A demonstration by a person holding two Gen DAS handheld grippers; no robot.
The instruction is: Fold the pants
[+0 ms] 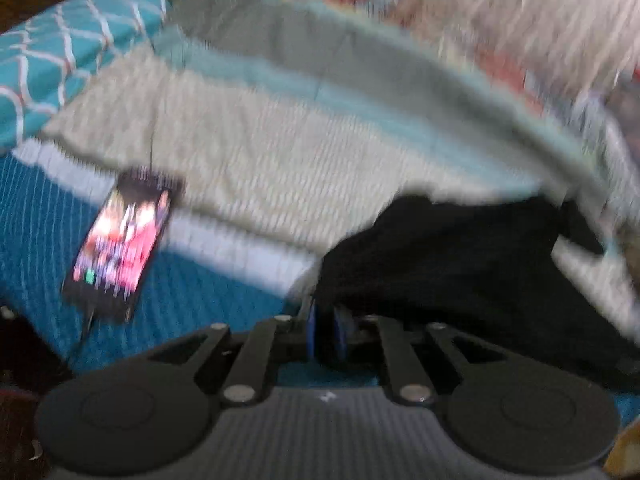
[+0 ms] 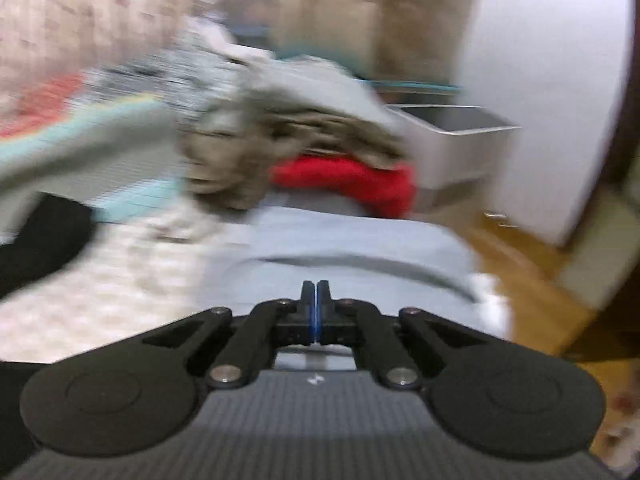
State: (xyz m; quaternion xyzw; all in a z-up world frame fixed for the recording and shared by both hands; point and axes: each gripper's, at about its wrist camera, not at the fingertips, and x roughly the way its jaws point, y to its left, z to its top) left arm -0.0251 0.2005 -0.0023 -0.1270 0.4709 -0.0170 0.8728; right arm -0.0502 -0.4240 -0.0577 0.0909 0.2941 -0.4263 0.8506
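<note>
Two grippers show, both blurred by motion. On the left gripper (image 1: 325,330) the blue-padded fingers stand nearly together, and dark cloth seems to sit in the narrow gap, so it looks clamped on an edge of the black pants (image 1: 472,264), though the blur leaves that unsure. From those tips the pants spread toward two o'clock over the pale knit blanket (image 1: 248,148). At nine o'clock a phone (image 1: 124,240) with a lit screen lies on the blue cover (image 1: 192,300), and further out at ten o'clock sits a teal patterned cushion (image 1: 68,52).

On the right gripper (image 2: 316,300) the fingers are pressed together with nothing between them. Ahead lies light blue fabric (image 2: 352,240); beyond it at twelve o'clock are a red garment (image 2: 348,180) and a heap of grey-brown clothes (image 2: 280,140), with a white bin (image 2: 452,140) at one o'clock. A corner of the pants shows at nine o'clock.

I judge this an early step: one edge is seized and being carried. Next, the right gripper should open and take a matching edge, so both can draw the cloth flat before doubling it.
</note>
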